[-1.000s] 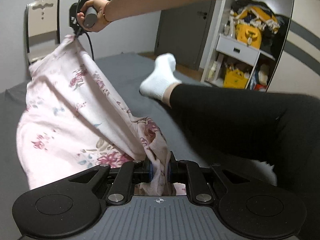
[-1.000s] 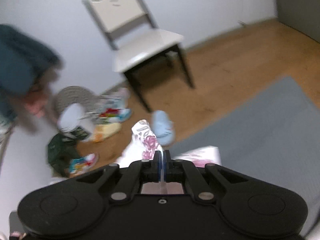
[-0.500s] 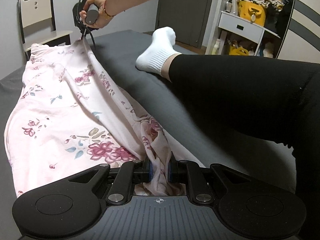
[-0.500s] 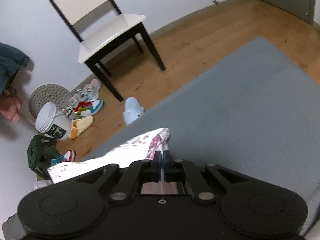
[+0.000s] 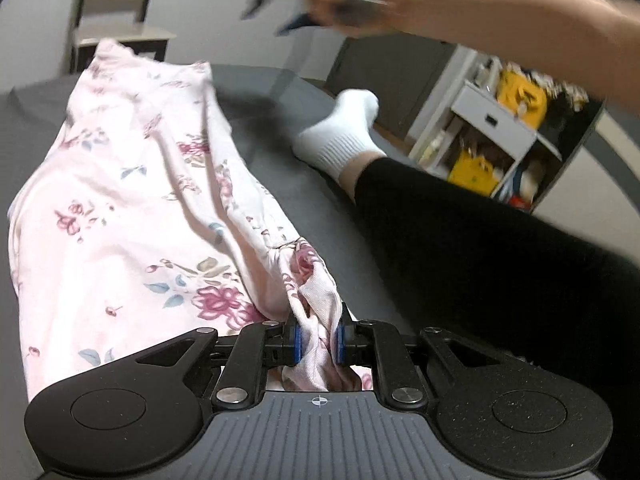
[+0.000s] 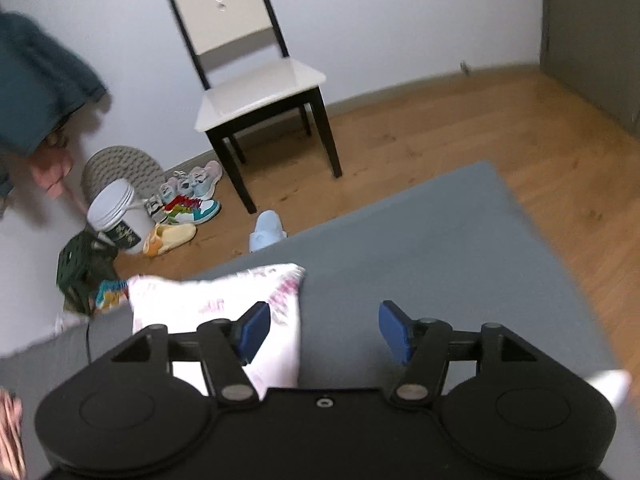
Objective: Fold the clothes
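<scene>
Where the grey bed cover [image 5: 280,168] fills both views, the pink floral garment [image 5: 120,200] lies spread along it, its far end near the bed's edge and its near end gathered into a bunch. A person's leg in black fabric [image 5: 480,248], ending in a white sock [image 5: 344,140], rests on the cover just beside the garment. Beyond the bed stands a chair [image 6: 256,92] on the wooden floor, with shoes [image 6: 188,196] by the wall. The left gripper [image 5: 316,342] is clamped on the bunched near end of the garment. The right gripper [image 6: 324,330] hangs above the far end, jaws spread wide and holding nothing.
</scene>
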Available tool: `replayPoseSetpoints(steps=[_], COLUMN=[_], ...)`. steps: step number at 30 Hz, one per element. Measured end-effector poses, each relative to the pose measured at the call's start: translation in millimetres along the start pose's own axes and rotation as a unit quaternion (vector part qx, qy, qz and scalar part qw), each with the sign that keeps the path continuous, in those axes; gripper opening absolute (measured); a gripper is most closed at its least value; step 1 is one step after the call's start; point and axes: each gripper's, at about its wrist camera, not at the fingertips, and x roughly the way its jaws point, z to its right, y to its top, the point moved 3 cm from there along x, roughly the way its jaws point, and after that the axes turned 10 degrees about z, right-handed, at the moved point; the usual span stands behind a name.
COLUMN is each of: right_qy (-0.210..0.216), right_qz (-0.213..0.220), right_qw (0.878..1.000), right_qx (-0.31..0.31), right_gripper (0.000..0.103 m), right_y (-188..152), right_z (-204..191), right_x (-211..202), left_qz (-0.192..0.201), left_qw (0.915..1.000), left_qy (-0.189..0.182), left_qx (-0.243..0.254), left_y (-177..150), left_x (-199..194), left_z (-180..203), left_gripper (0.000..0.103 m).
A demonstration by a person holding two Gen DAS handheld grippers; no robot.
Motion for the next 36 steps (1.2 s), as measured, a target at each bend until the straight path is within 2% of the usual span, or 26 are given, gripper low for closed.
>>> replayPoseSetpoints(steps=[3,7,13,14,17,21,23,26,27,30,31,36], right_qy=[0.021,0.094,0.155,0.162,0.143,0.090,0.063,0.022,0.026,0.088,0.109,0.205], right_qz=[0.008,0.023,0.063,0.073,0.123,0.169,0.176,0.162,0.144,0.093,0.078,0.085], right_qw=[0.999,0.995,0.986,0.984,0.982,0.980,0.980,0.983,0.987,0.992,0.990,0.969], right_qx=[-0.027,-0.013,0.018,0.019,-0.013,-0.046,-0.064,-0.080,-0.067,0.019,0.045,0.112], right_gripper=[0.059,0.059,0.057,0.057,0.057,0.057,0.057,0.056,0.056,0.050,0.050,0.051], right_y=[-9.4,-36.2,-71.2,-75.3,-84.1,-103.0,-110.5,-115.2,-116.9,-122.1,-123.3,-121.9], right_z=[13.9,32.6,29.4,26.4,15.5,8.3,6.0,8.7,12.6,25.4,28.6,12.6], right_x=[-58.1,-160.1,-312.1,-336.1,-400.1,-416.7,-398.2,-344.9,-331.0,-320.7,-319.6,-384.9], left_qz=[0.008,0.006,0.000,0.003,0.014,0.023,0.024,0.034,0.038,0.047,0.044,-0.001], left_qw=[0.9999,0.9997,0.9996,0.9995,0.9985,0.9954,0.9928,0.9882,0.9868,0.9868,0.9882,0.9919], left_qy=[-0.008,-0.016,-0.028,-0.032,-0.052,-0.090,-0.104,-0.106,-0.102,-0.075,-0.066,-0.063], left_qx=[-0.004,-0.018,0.001,0.005,0.012,-0.022,-0.054,-0.105,-0.119,-0.135,-0.131,-0.111], left_y=[4.0,8.6,14.5,16.7,23.2,30.3,31.9,38.1,41.2,51.3,55.1,59.5], left_x=[-3.2,-5.1,-2.3,-3.5,-10.2,-20.5,-26.7,-37.2,-41.1,-49.6,-49.9,-22.6], left_z=[-4.1,-8.1,0.3,2.7,7.6,2.1,-6.4,-23.2,-29.4,-48.8,-53.6,-43.7], left_gripper=[0.014,0.014,0.014,0.014,0.014,0.014,0.014,0.014,0.014,0.014,0.014,0.014])
